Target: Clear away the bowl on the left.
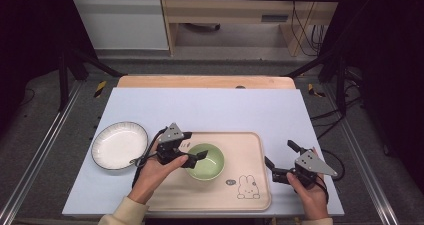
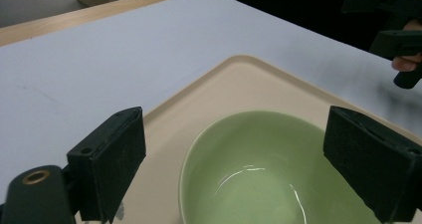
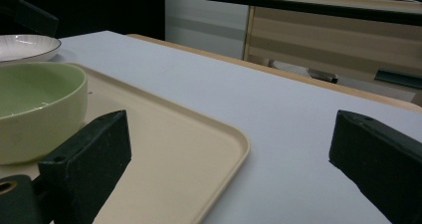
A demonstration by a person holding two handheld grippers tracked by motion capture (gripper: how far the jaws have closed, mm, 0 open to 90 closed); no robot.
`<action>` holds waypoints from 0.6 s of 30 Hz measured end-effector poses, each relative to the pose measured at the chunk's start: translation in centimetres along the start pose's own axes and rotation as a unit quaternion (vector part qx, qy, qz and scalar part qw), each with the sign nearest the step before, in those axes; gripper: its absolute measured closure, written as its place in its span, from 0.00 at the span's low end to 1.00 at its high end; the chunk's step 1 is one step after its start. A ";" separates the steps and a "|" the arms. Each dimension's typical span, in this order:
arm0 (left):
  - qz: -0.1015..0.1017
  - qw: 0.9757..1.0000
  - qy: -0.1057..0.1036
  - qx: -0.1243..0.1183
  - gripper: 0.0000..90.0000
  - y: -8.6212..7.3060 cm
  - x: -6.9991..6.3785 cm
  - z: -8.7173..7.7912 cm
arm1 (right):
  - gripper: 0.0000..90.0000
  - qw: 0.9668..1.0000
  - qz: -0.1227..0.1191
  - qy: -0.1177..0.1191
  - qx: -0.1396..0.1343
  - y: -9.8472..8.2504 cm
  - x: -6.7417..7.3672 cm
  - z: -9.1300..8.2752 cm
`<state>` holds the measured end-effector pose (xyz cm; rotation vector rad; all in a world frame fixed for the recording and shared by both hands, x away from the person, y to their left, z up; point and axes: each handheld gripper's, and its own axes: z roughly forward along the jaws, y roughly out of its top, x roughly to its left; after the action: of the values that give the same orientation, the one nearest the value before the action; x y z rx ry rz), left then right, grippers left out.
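Since your left hand-held gripper (image 1: 196,155) stands released at the near rim of the green bowl (image 1: 207,161), which sits on the beige tray (image 1: 250,192), lift it straight off so no jaw clips the rim. Your right hand-held gripper (image 1: 280,160) hangs open, empty, just beside the tray's right edge over the surface (image 1: 210,107).

Between the black jaws of the left gripper (image 1: 194,155) sits a pale green bowl (image 1: 207,161) with a glossy, plain inside. Under it lies a cream tray (image 1: 250,155) printed with a small white rabbit outline (image 1: 248,187) nearer the black right gripper (image 1: 279,160). Behind the left gripper rests a white plate (image 1: 119,145) with a thin dark rim. The table cover (image 1: 210,110) is pale lavender-grey.
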<state>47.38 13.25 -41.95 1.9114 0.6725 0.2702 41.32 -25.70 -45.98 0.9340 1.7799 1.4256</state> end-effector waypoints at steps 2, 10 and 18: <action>0.003 1.000 -0.002 -0.001 0.09 0.2 -0.1 -0.1 | 0.03 1.000 0.000 0.000 0.001 0.0 0.0 0.0; -0.003 1.000 -0.008 -0.021 0.04 0.5 -0.4 -1.4 | 0.04 1.000 0.001 0.001 0.001 0.0 0.2 0.0; 0.006 0.999 -0.018 -0.050 0.04 1.1 -0.5 -2.6 | 0.03 1.000 0.001 -0.001 -0.001 0.0 0.1 0.0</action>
<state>46.06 14.63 -39.80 1.8207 0.6127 0.2727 41.26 -25.60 -45.95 0.9355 1.7775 1.4266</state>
